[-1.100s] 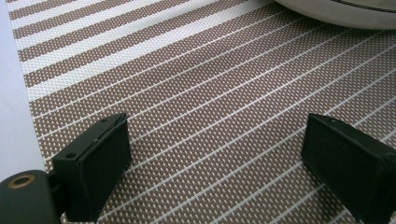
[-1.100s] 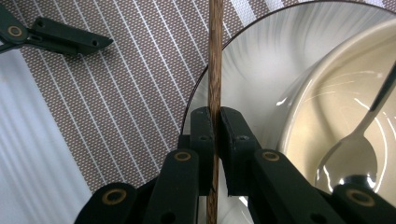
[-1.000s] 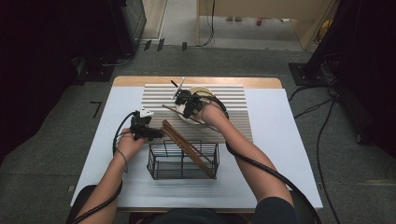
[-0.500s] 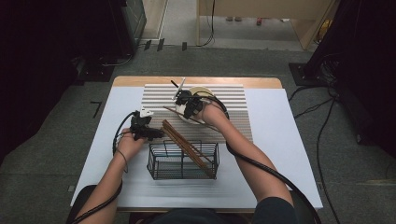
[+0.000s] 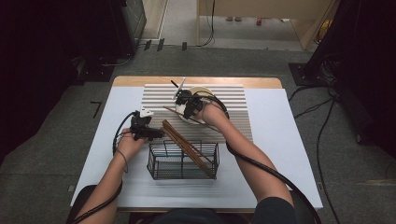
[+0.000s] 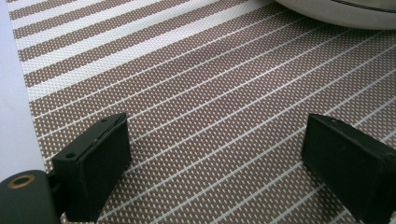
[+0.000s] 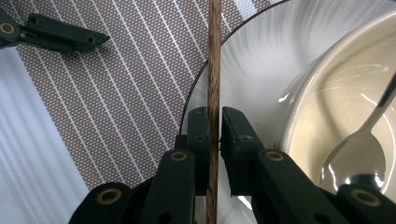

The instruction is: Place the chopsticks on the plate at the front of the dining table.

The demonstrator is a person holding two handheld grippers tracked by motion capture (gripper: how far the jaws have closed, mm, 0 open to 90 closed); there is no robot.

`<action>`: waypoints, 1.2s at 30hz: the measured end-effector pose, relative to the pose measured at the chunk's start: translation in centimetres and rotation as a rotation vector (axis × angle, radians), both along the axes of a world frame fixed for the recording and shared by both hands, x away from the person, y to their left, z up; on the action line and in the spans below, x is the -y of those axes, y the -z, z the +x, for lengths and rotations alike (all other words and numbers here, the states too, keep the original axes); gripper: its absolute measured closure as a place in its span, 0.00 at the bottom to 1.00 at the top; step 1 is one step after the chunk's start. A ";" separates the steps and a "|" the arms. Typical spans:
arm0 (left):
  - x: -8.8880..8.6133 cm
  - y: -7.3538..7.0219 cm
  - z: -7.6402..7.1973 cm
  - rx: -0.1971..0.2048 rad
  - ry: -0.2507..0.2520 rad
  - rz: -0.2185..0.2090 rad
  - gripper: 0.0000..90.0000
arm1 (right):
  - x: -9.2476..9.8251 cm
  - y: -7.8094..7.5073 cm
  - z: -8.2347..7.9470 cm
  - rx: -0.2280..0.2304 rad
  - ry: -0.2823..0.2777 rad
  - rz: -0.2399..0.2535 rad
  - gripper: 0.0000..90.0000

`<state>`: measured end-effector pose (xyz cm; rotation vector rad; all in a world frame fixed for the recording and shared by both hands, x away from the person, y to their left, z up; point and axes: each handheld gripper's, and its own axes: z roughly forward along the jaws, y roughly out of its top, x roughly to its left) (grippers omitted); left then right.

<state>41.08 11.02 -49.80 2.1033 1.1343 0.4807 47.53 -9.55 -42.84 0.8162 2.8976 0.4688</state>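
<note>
Over plate [image 7: 261, 60]: right gripper [image 7: 214, 135] clamped on chopstick [image 7: 214, 56] | left gripper [image 6: 219, 154] apart above striped mat [image 6: 187, 93]

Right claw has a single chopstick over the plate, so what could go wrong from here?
The right claw pinches one thin chopstick, which may pivot or slip. It hangs over the plate beside the bowl holding a spoon, so a swing could knock them.
</note>
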 end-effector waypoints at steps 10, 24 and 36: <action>0.0 0.0 0.0 0.001 0.000 0.001 0.09 | 0.4 -1.0 -0.2 0.000 0.008 0.039 0.88; 0.0 0.0 0.0 0.000 0.000 0.001 0.09 | 1.6 -2.4 -1.6 0.011 -0.034 0.218 0.68; 0.0 0.0 0.0 0.004 0.000 0.000 0.09 | 3.0 -2.6 -2.9 0.038 -0.043 0.333 0.60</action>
